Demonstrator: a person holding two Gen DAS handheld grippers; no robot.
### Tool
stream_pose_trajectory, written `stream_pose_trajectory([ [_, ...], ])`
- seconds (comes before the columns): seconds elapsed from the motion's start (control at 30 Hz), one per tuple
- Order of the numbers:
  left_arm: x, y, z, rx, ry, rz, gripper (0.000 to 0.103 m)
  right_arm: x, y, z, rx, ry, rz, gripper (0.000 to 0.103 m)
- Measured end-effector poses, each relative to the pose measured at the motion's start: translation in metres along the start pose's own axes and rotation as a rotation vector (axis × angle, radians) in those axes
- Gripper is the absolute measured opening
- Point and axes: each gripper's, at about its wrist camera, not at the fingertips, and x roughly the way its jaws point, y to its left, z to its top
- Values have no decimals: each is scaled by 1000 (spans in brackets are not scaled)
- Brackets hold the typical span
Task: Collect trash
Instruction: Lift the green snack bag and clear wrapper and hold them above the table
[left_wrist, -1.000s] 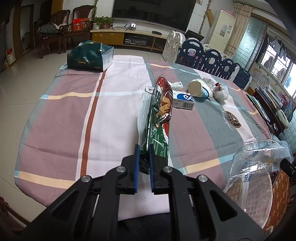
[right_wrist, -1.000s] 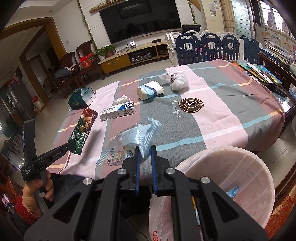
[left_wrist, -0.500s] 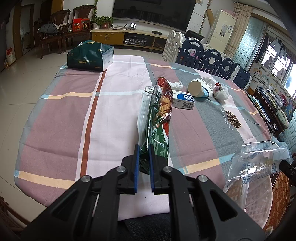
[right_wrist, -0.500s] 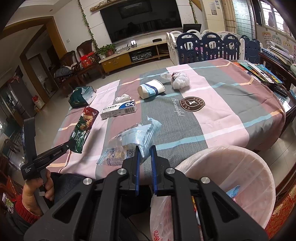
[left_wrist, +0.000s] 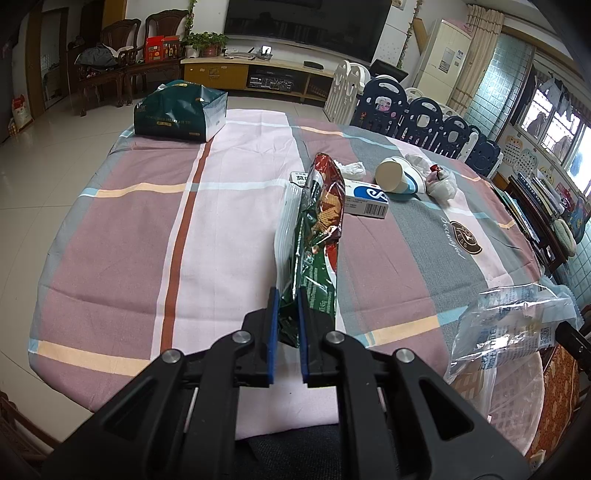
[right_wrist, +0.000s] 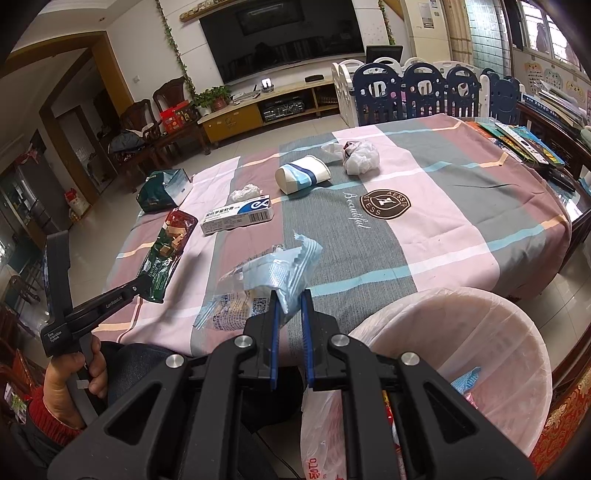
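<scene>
My left gripper (left_wrist: 286, 317) is shut on the end of a green and red snack bag (left_wrist: 319, 229), held above the table's near edge; the bag also shows in the right wrist view (right_wrist: 166, 254). My right gripper (right_wrist: 290, 314) is shut on a clear and pale blue plastic wrapper (right_wrist: 269, 280), held just left of the lined trash bin (right_wrist: 491, 314); the wrapper shows in the left wrist view (left_wrist: 513, 325). On the tablecloth lie a white and blue box (right_wrist: 238, 216), a tipped paper cup (right_wrist: 303, 177), a crumpled tissue (right_wrist: 245, 192) and a knotted white bag (right_wrist: 360, 157).
A dark green box (left_wrist: 181, 112) stands at the table's far left corner. Books (right_wrist: 524, 138) lie along the right edge. A blue and white play fence (right_wrist: 417, 88) stands behind the table. The bin holds some trash and sits at the table's near right.
The right gripper with the wrapper has drifted slightly toward the table. The left gripper with the snack bag has hardly moved.
</scene>
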Motion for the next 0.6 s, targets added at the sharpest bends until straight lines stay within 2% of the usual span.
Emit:
stream_pose_trajectory([
  [0.43, 0, 0, 0, 0, 1, 0, 10, 0, 1, -1, -2, 1, 0, 12],
  [0.6, 1, 1, -3, -4, 0, 5, 10, -15, -5, -3, -14, -18, -15, 12],
])
